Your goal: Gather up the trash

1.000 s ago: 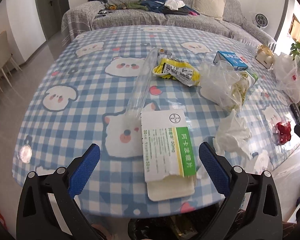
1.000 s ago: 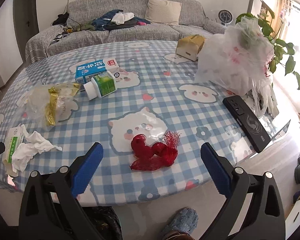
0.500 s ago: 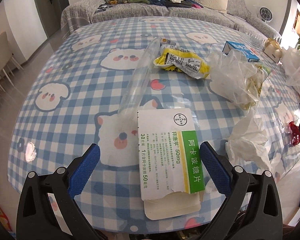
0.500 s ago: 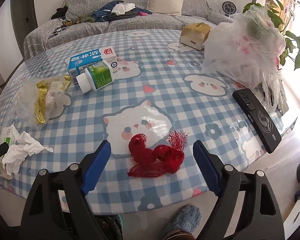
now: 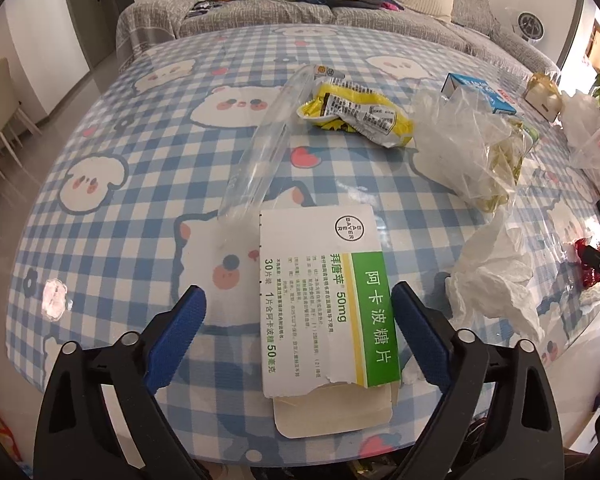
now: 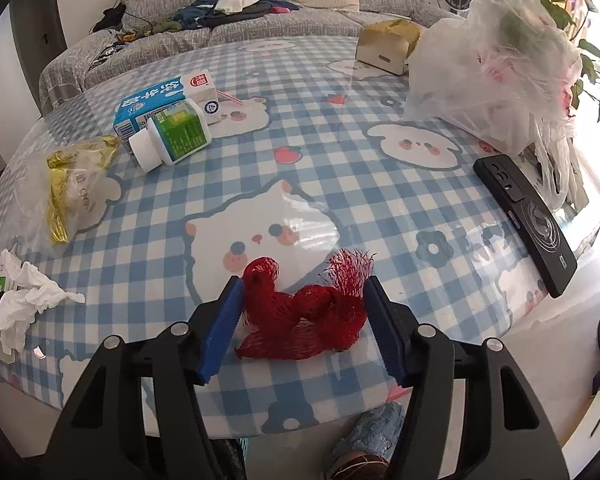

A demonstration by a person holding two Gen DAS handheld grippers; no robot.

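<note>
In the left wrist view my left gripper (image 5: 298, 312) is open, its blue fingers on either side of a torn white and green medicine box (image 5: 326, 296) lying flat near the table's front edge. In the right wrist view my right gripper (image 6: 302, 312) has its fingers touching both sides of a crumpled red mesh net (image 6: 304, 316) on the table. Other trash on the table: a crumpled white tissue (image 5: 496, 276), a yellow wrapper (image 5: 356, 114), a clear plastic sleeve (image 5: 266, 148) and a clear bag (image 5: 468, 148).
A round table (image 6: 380, 184) with a blue checked cover holds a blue milk carton (image 6: 164, 98), a green-labelled bottle (image 6: 172, 136), a black phone (image 6: 526, 222), a white plastic bag (image 6: 496, 64) and a brown box (image 6: 388, 46). A grey sofa (image 5: 300, 8) stands behind.
Both grippers moved forward and down toward the table. The left one came around the medicine box. The right gripper's fingers narrowed and closed in on the red net.
</note>
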